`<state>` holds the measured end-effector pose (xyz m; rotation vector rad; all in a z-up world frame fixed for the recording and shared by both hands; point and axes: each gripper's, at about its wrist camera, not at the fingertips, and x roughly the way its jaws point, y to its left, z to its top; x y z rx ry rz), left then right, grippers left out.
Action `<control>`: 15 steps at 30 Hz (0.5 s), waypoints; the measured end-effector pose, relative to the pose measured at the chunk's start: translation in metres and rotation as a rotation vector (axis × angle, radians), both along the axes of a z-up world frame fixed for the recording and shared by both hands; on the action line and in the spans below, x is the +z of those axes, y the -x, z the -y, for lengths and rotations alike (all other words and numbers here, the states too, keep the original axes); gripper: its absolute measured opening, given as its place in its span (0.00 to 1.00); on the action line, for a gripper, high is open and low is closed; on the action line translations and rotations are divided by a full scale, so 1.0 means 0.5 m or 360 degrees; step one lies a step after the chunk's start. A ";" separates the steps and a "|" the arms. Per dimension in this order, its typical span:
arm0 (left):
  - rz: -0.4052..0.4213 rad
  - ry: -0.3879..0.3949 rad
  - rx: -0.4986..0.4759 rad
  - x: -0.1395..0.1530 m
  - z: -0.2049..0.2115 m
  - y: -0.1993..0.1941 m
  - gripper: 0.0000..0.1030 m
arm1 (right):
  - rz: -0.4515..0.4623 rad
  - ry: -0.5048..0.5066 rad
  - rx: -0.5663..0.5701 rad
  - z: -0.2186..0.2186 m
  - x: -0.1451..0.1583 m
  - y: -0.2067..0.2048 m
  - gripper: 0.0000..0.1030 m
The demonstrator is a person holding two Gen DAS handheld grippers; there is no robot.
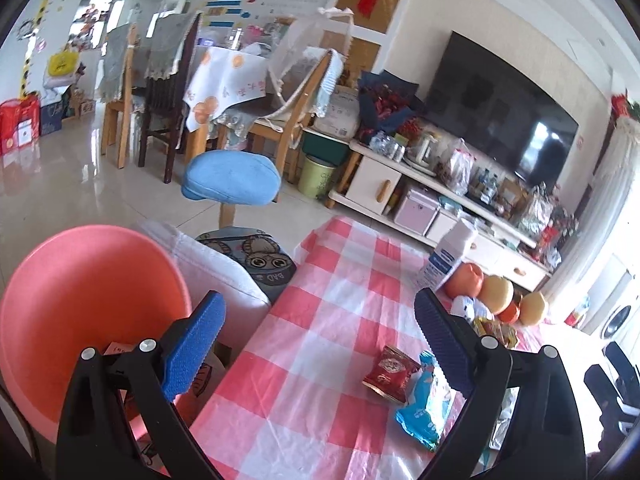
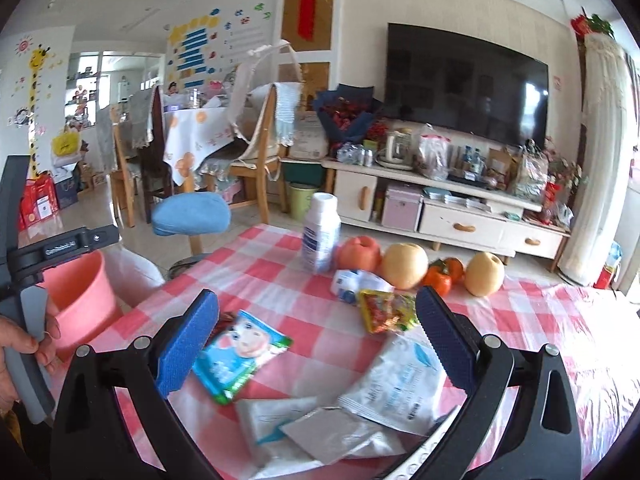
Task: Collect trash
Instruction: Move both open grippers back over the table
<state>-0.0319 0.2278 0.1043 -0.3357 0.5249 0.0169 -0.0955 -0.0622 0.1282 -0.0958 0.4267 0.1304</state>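
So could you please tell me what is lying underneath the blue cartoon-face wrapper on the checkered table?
The blue cartoon-face wrapper lies on the checkered tablecloth, and its far corner overlaps a red wrapper. The tablecloth covers the table completely, so the tabletop cannot be seen.

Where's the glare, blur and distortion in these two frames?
Left wrist: strong fisheye bend with a dark rim; window side at right blown out, glare on the floor, wrappers soft. Right wrist: same bend; tablecloth washed out toward the right edge, TV shows reflections, white packets slightly blurred. Left gripper and right gripper stay sharp.
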 end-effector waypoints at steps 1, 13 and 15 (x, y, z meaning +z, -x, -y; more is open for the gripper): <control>0.0001 -0.0018 -0.0016 0.000 0.010 -0.002 0.92 | -0.0001 0.0008 -0.0012 0.009 -0.003 -0.002 0.96; -0.0039 -0.0177 -0.0195 -0.006 0.125 -0.022 0.92 | -0.0045 0.0011 -0.0123 0.108 -0.031 -0.023 0.96; -0.0042 -0.0209 -0.0236 -0.009 0.151 -0.023 0.92 | -0.0049 0.0021 -0.0130 0.117 -0.035 -0.025 0.96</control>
